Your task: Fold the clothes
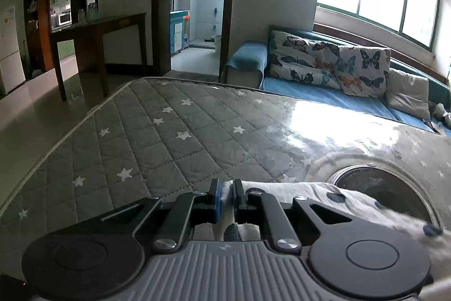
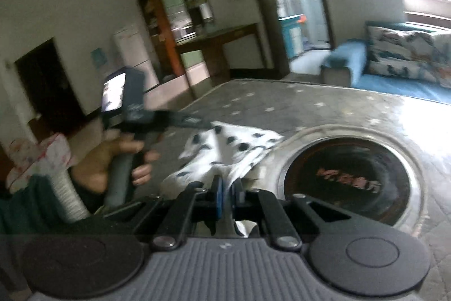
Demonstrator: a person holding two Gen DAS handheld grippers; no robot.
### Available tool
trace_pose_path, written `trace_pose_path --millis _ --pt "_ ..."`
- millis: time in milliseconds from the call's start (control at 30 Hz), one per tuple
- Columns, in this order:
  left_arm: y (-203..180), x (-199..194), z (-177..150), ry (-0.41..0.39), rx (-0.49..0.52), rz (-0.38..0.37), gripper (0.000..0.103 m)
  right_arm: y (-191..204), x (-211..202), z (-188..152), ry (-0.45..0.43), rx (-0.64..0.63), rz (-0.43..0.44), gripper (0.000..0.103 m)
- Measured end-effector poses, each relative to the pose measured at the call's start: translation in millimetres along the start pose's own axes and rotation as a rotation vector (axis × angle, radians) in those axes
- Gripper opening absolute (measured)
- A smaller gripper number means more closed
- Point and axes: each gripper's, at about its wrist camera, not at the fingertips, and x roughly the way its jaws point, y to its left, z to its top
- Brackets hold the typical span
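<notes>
Between both tongs (image 1: 227,198), pinched cloth (image 2: 225,151)

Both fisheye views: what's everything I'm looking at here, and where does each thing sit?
Garment: one, white with dark dots, on the table, pinched by both grippers.
Table cover: one, grey quilted with white stars, under clear plastic.
Round recess: one, dark with a metal rim, set in the table to the right of the garment.
Sofa: one, blue, beyond the table under the window.
Butterfly cushions: two, white with a butterfly print, on the sofa.
Plain cushion: one, pale, right of those.
Wooden side table: one, dark brown, by the far wall.
Fridge: one, white, far left.
Left gripper: black, jaws shut on the garment.
Right gripper: black, jaws shut on the garment.
Hand: one, holding the left gripper's handle.
</notes>
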Motion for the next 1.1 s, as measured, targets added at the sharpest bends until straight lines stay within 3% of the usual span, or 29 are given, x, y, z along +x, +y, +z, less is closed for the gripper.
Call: trace_pose_path --millis 100,200,300,367,467,533,633,667,733,833,967,1100 --pt "6.1 -1.9 -0.7 0.000 -0.005 0.007 0.009 3.4 -6.2 2.5 -0.022 0.008 0.020 0.005" --pt "12.3 -3.8 -1.5 -0.001 -0.011 0.014 0.014 26.6 3.4 -13.2 0.040 -0.098 0.067 0.007" --pt "18.4 -5.6 -2.2 -0.001 -0.016 0.021 0.030 46.3 16.7 -28.6 0.104 -0.187 0.111 0.016" --pt "22.5 -6.9 -2.7 -0.002 -0.020 0.026 0.032 58.8 25.6 -38.7 0.146 -0.244 0.139 0.024" --pt "28.9 -11.5 -3.9 0.007 -0.028 0.025 0.034 53.3 31.3 -35.8 0.144 -0.232 0.133 0.026" --pt "28.9 -17.1 -5.4 0.016 -0.024 0.005 0.034 39.3 35.1 -32.9 0.145 -0.203 0.097 0.028" --pt "12.4 -22.6 -8.3 0.030 0.024 -0.083 0.035 15.6 41.0 -28.8 0.148 -0.155 0.034 0.029" --pt "4.0 -22.6 -9.8 0.039 0.042 -0.116 0.036 7.7 42.9 -27.4 0.149 -0.139 0.013 0.033" --pt "-14.2 -17.8 -14.0 0.066 0.071 -0.157 0.050 -8.1 46.9 -24.6 0.151 -0.107 -0.029 0.037" --pt "-41.7 -7.6 -21.0 0.109 0.108 -0.196 0.052 -31.8 52.8 -20.5 0.154 -0.058 -0.091 0.039" --pt "-66.9 10.4 -32.4 0.162 0.139 -0.173 0.056 -63.4 60.6 -15.0 0.158 0.006 -0.175 0.046" --pt "-88.7 28.5 -44.2 0.210 0.166 -0.133 0.050 -73.9 63.3 -19.4 0.160 0.043 -0.153 0.046"
